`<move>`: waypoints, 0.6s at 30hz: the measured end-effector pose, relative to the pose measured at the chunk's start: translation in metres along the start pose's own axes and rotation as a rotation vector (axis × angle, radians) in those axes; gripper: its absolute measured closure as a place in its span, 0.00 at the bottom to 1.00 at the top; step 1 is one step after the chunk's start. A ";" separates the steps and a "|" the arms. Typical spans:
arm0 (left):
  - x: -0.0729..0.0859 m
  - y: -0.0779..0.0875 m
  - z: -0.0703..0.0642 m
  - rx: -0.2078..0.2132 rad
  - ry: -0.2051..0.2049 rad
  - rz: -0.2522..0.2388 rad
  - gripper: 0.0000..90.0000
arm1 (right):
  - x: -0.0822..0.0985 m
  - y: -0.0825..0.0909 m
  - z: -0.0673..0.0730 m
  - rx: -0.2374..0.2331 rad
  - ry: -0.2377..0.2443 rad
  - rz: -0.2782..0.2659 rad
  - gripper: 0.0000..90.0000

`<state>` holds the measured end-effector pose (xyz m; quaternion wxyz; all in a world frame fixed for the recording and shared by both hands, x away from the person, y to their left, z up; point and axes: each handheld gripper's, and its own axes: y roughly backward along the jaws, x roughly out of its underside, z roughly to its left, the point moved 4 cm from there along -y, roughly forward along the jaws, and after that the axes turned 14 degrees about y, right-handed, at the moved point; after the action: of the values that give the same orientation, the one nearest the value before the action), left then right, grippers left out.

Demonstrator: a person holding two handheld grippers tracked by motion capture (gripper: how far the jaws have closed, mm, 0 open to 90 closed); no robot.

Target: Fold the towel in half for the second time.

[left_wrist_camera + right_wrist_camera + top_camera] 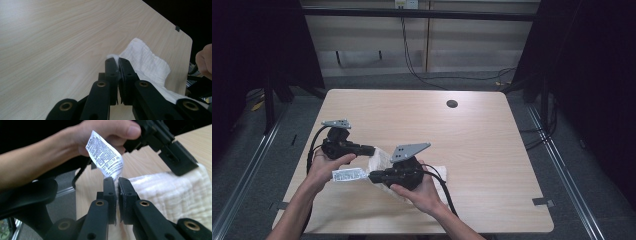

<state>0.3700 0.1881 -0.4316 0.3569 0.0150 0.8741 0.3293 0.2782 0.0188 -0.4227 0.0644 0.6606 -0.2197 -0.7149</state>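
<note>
Both grippers, left (118,62) and right (117,182), had fingers clamped on the white muslin cloth (172,192), care label (105,157) above the right fingers; next likely folding, grips held.

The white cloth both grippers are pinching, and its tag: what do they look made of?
White cloth: probably soft cotton gauze, matte, with a crinkled ribbed weave. Tag: thin, smooth printed care label, likely synthetic ribbon or paper; it curls stiffly.
</note>
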 end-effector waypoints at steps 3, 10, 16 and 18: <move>0.002 -0.008 0.001 0.011 0.008 -0.002 0.96 | 0.007 -0.002 0.001 0.006 -0.009 0.017 0.95; -0.003 -0.034 -0.015 0.035 -0.014 0.018 0.96 | 0.023 0.008 0.002 0.011 -0.032 0.041 0.95; -0.011 -0.053 -0.026 0.053 -0.023 0.036 0.96 | 0.027 0.025 -0.001 0.043 -0.038 0.033 0.95; -0.013 -0.060 -0.029 0.054 -0.029 0.042 0.96 | 0.030 0.032 -0.002 0.057 -0.044 0.029 0.95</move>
<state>0.3740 0.1216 -0.4434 0.3618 0.0478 0.8768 0.3130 0.2705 -0.0216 -0.4381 0.0512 0.6430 -0.2509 -0.7218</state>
